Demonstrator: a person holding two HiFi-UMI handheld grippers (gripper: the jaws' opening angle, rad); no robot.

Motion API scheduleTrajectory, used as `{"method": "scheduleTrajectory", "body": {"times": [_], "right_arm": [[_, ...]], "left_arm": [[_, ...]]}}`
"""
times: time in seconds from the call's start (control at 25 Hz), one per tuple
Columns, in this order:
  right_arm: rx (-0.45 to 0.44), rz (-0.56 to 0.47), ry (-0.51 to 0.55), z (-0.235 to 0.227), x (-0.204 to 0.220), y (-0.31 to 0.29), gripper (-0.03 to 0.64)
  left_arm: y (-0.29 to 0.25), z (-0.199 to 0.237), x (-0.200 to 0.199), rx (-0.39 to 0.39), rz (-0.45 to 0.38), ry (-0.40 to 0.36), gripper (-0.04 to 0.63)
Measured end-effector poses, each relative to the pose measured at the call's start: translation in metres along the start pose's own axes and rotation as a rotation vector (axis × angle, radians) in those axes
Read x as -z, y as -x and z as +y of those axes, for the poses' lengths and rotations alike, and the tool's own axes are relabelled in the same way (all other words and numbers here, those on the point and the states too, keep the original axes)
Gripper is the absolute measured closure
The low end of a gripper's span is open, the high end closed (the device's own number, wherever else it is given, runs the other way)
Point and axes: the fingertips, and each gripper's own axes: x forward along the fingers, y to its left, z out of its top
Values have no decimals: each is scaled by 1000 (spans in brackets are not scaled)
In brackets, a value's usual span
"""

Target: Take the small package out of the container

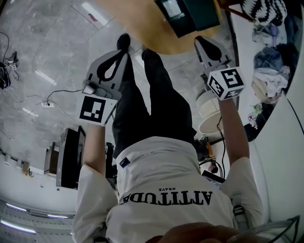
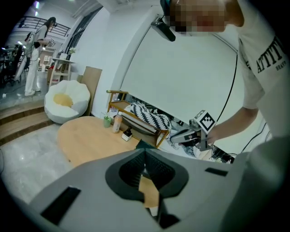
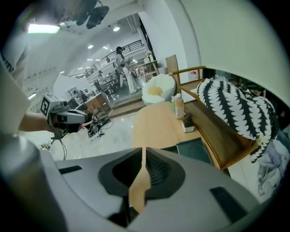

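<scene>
both left gripper (image 1: 122, 56) and right gripper (image 1: 202, 42) fingers closed, empty; container (image 1: 199, 16) lies skewed.

Ahead of my feet stands the round table (image 1: 137, 23), with the container (image 1: 190, 14) on its near edge to my right, a bottle (image 3: 179, 108) at its far side, the bench (image 3: 213, 131) bearing the striped cushion (image 3: 231, 108) along its right, and the beanbag (image 3: 158, 89) beyond.

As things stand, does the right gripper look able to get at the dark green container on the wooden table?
Probably yes. Nothing stands between the right gripper and the container at the near edge of the table; its jaws are together, so they must open first.
</scene>
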Motion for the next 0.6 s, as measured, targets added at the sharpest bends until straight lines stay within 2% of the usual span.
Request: {"method": "scheduleTrajectory", "body": {"times": [0.24, 0.4, 0.6], "right_arm": [[6, 41, -36, -30, 29, -52, 592], [5, 68, -44, -43, 49, -87, 549], [15, 111, -26, -60, 69, -125, 531]], "left_arm": [[-23, 22, 31, -5, 13, 41, 574], [-38, 35, 54, 0, 27, 47, 574], [-53, 46, 74, -2, 31, 69, 574]]}}
